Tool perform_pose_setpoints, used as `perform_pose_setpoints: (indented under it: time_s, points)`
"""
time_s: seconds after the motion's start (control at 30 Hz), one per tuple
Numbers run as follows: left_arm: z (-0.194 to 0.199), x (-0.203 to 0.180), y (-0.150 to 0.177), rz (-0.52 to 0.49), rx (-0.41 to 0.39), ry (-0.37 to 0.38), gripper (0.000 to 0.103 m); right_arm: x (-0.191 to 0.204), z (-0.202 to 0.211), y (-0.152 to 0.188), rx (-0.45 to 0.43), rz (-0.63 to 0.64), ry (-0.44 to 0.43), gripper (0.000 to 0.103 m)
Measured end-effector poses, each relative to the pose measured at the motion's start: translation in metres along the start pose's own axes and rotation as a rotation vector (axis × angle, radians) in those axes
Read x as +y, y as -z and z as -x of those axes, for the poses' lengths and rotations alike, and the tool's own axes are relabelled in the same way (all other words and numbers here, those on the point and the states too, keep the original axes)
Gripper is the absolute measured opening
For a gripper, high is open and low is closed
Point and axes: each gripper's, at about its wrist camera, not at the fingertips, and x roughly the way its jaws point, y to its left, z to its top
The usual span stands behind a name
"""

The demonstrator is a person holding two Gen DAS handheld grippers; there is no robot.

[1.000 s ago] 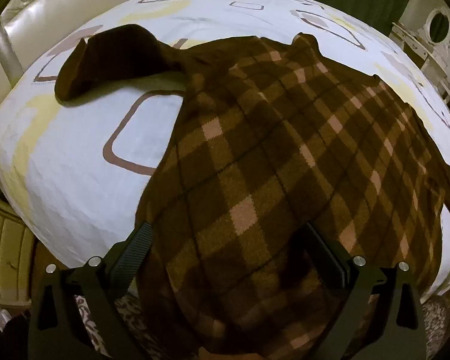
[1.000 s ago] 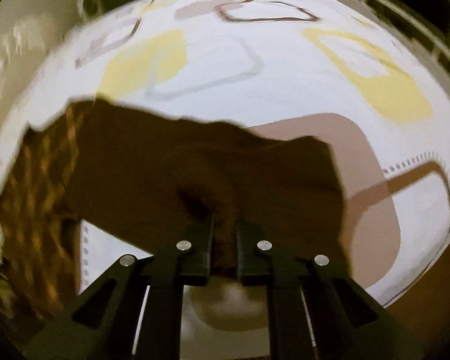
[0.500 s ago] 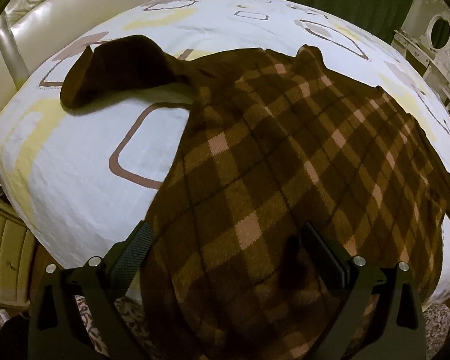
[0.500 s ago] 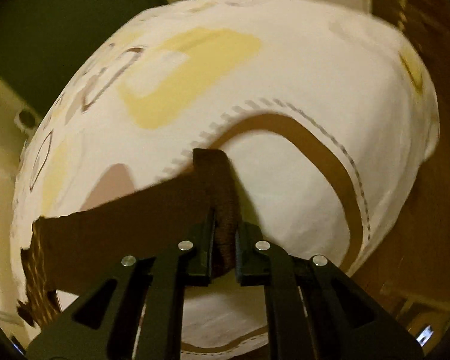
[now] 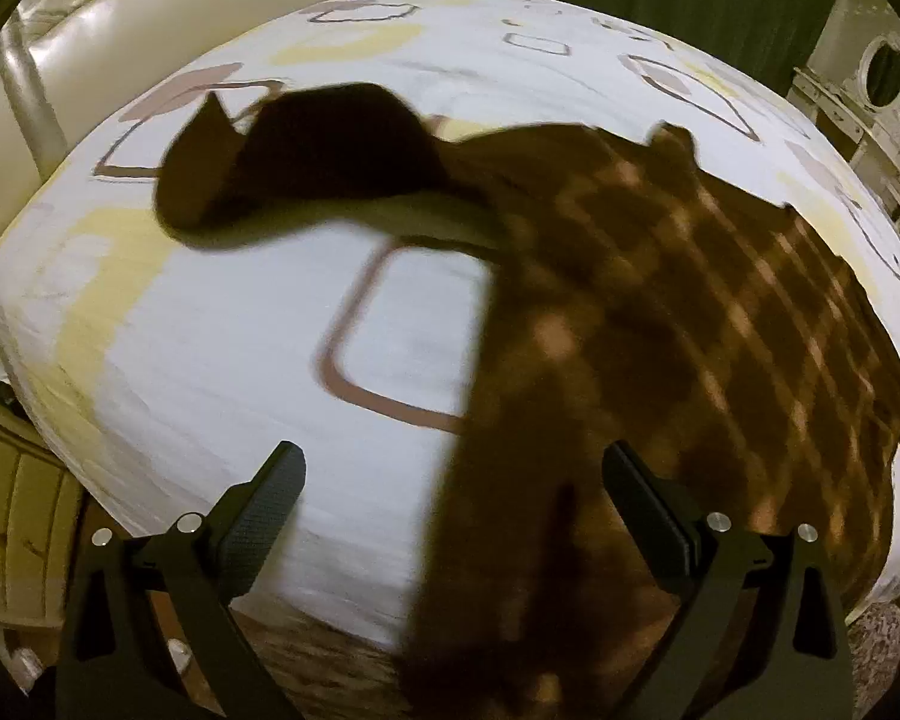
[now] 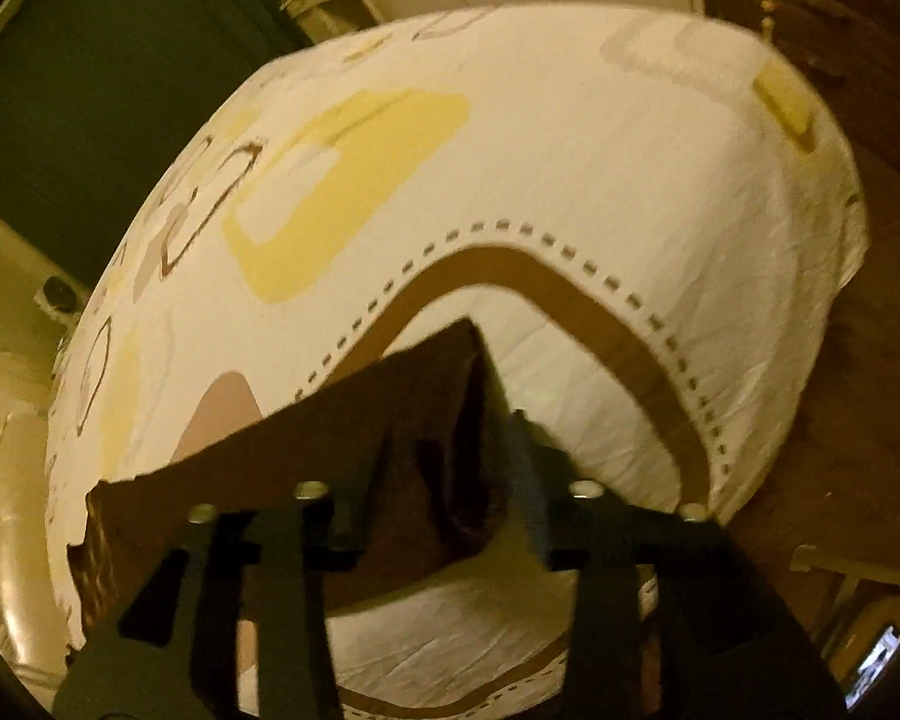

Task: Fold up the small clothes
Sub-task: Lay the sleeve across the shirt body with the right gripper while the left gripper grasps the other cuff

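Right wrist: sleeve (image 6: 450, 438) btwn parted right gripper (image 6: 444, 462) fingers (left gripper (image 5: 450, 498) spread too).

A dark brown knitted sweater with a tan argyle check (image 5: 678, 324) lies spread across a white patterned bed, one plain brown sleeve flung out sideways at the far left, its hem draping over the near edge of the mattress.
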Motion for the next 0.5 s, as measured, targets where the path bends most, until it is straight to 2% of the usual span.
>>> perform_pose_setpoints:
  time_s: [0.1,0.23,0.33,0.5]
  points:
    - [0.002,0.034,-0.014,0.033,-0.018,-0.035,0.099,0.013,0.012,0.0,-0.032,0.017,0.005,0.048]
    - [0.002,0.082,-0.043,0.101,-0.028,-0.063,0.099,0.053,0.018,0.009,-0.05,0.087,-0.019,0.054]
    - [0.003,0.122,-0.073,0.186,-0.039,-0.041,0.099,0.094,0.015,0.024,-0.032,0.156,-0.055,0.057]
    - [-0.015,0.178,-0.121,0.28,-0.048,-0.063,0.099,0.159,0.003,0.059,0.021,0.255,-0.115,0.062]
